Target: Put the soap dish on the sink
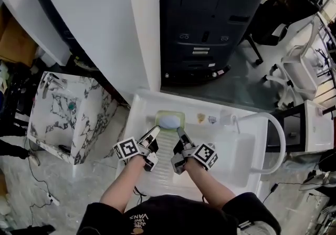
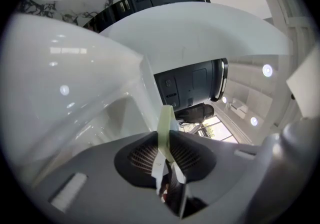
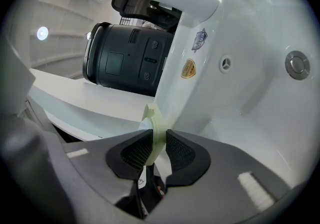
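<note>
Left gripper view: left gripper (image 2: 165,154) is clenched on the thin rim of the green soap dish (image 2: 165,124). Right gripper (image 3: 153,149) grasps the opp. rim, prob. to carry it level w/ the soap (image 1: 169,121) inside. The dish is at the back ledge of the sink (image 1: 247,155); touching or not, I cannot tell.

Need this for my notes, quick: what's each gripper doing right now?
Left gripper: closed on the soap dish, at its edge.
Right gripper: closed on the soap dish's other edge.
</note>
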Motion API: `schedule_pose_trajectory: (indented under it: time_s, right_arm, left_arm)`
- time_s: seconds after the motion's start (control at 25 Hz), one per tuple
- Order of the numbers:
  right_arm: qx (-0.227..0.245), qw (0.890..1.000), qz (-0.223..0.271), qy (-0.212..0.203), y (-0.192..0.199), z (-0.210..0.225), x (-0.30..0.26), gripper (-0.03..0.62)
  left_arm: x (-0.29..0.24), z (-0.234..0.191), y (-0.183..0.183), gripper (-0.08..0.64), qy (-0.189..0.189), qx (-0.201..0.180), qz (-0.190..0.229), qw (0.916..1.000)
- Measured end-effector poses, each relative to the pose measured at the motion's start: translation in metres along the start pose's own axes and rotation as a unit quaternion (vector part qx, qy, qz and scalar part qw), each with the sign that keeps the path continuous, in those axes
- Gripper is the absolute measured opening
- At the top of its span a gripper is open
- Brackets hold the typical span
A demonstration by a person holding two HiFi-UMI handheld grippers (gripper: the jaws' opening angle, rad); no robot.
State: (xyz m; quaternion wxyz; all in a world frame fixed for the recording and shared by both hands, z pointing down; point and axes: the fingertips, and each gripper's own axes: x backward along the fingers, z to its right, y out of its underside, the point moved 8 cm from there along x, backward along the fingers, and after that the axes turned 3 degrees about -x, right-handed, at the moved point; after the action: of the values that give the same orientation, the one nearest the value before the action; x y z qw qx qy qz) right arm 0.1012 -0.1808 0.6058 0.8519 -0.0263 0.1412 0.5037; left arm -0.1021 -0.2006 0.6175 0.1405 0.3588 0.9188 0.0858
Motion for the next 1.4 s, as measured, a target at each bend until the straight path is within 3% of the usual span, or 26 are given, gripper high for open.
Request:
schedule_pose_trajectory:
  time_s: [0.36, 0.76, 1.4]
  right_arm:
    - [-0.019, 1.0, 0.003, 0.013, -0.007, 0.012, -0.011, 0.081]
    - [-0.041, 0.999, 0.014, 0.028, -0.012, 0.023, -0.019, 0.081]
    - [-0.039, 0.999, 0.026, 0.019, -0.015, 0.026, -0.028, 0.081]
  left_arm:
    - [-0.018, -0.01, -0.006, 0.12, 0.003, -0.004, -0.011, 0.9999]
    - [-0.029, -0.021, -0.007, 0.12, -0.019, 0.026, -0.015, 0.9994]
    - [-0.042, -0.028, -0.014, 0.121, -0.02, 0.042, 0.013, 0.9988]
